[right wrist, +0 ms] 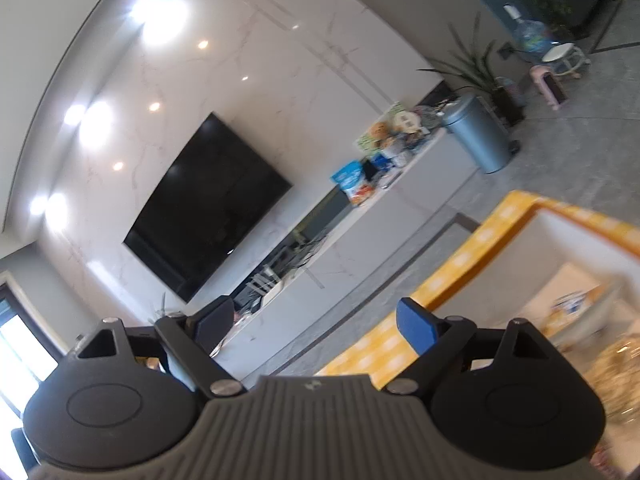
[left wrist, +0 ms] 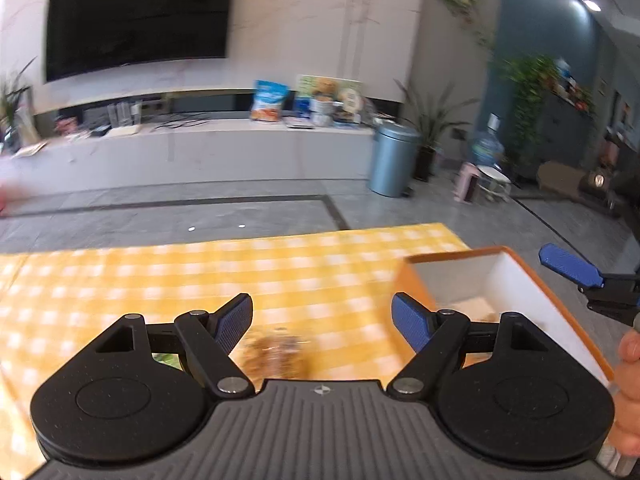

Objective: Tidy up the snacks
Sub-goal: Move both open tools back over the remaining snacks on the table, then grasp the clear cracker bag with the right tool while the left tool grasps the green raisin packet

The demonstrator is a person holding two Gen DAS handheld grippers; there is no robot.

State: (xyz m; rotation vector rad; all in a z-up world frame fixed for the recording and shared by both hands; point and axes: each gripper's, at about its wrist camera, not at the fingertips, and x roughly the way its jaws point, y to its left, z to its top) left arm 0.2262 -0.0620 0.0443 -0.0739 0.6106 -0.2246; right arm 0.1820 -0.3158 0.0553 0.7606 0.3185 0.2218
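Note:
My left gripper point(left wrist: 322, 320) is open and empty above the yellow checked tablecloth point(left wrist: 160, 280). A blurred brownish snack packet point(left wrist: 276, 354) lies on the cloth just below and between its fingers. An orange box with a white inside point(left wrist: 520, 280) stands to the right; snacks lie in its bottom. My right gripper point(right wrist: 316, 320) is open and empty, tilted, to the left of the box point(right wrist: 580, 232). It also shows in the left wrist view point(left wrist: 572, 270) past the box's right wall. Blurred snack packets point(right wrist: 576, 304) lie inside the box.
Beyond the table edge lies grey tiled floor point(left wrist: 200, 216). A TV point(left wrist: 136, 16) hangs over a long white console point(left wrist: 200, 148) with snack bags. A grey bin point(left wrist: 392, 160) and potted plants stand to its right.

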